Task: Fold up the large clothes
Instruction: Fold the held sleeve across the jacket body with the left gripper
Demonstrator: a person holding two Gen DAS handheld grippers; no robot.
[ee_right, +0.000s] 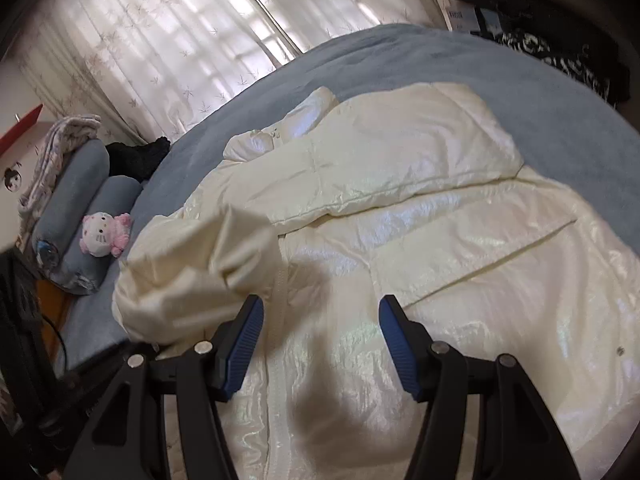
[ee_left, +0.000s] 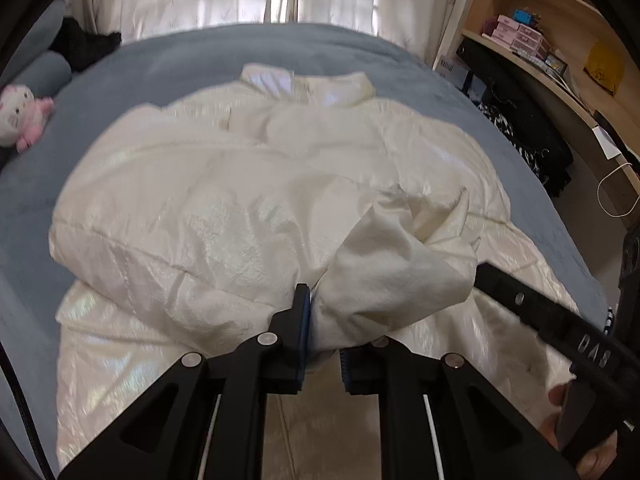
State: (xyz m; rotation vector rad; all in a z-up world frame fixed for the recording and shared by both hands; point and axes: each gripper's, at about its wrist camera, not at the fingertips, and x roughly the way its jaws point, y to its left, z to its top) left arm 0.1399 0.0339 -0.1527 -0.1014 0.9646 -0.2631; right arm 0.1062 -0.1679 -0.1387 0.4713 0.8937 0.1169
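A glossy cream-white puffer jacket (ee_left: 224, 200) lies spread on the blue bed (ee_left: 200, 56), collar (ee_left: 280, 80) at the far end. My left gripper (ee_left: 324, 344) is shut on the bunched cuff of a sleeve (ee_left: 392, 264), which is drawn across the jacket's front. In the right wrist view the same jacket (ee_right: 440, 208) fills the frame, with the other sleeve (ee_right: 400, 152) folded over the chest. My right gripper (ee_right: 320, 344) hovers open over the zipper (ee_right: 280, 304), nothing between its blue pads. The black arm of the right tool (ee_left: 540, 312) crosses the left view's right side.
A pink and white plush toy (ee_right: 105, 234) sits by blue pillows (ee_right: 80, 184) at the bed's left. A black garment (ee_right: 138, 156) lies near the curtains (ee_right: 160, 40). Wooden shelves (ee_left: 560, 40) and dark clothes (ee_left: 520, 136) stand right of the bed. A hand (ee_left: 560, 400) shows at lower right.
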